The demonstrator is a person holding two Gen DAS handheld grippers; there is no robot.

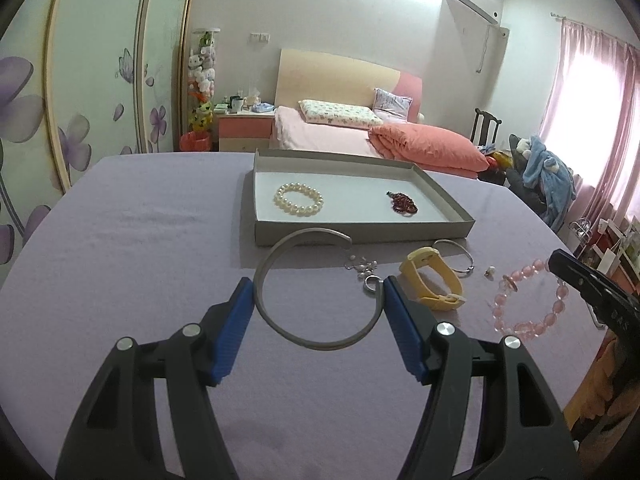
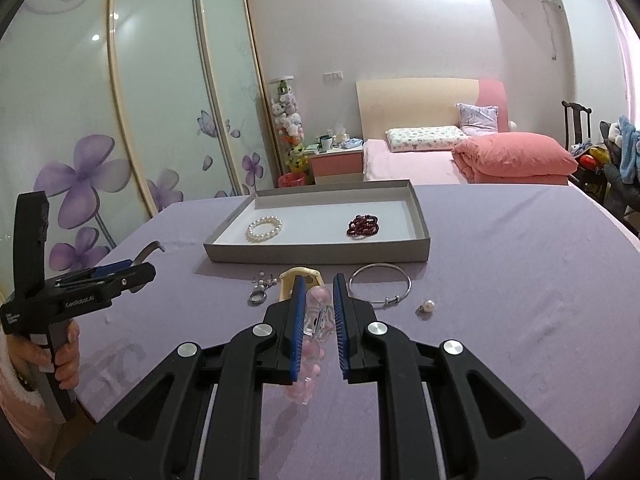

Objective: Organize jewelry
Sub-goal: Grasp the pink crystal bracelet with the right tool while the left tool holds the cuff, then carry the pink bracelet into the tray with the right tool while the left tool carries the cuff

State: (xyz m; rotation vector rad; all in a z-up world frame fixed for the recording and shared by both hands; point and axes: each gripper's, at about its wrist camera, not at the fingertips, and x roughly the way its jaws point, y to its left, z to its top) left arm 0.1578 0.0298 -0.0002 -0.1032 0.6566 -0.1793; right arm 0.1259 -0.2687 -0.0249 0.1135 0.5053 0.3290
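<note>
The left gripper (image 1: 319, 294) stood wide open around the grey collar (image 1: 316, 292), pads just outside it, gripping nothing. The right gripper (image 2: 319, 294) sat partly open over the pink bracelet (image 2: 316, 320) (contact unclear). Both pieces lay near the tabletop's front edge, before the tray (image 1: 440, 196). Closing could spring the collar sideways; loose beads might slip out.
</note>
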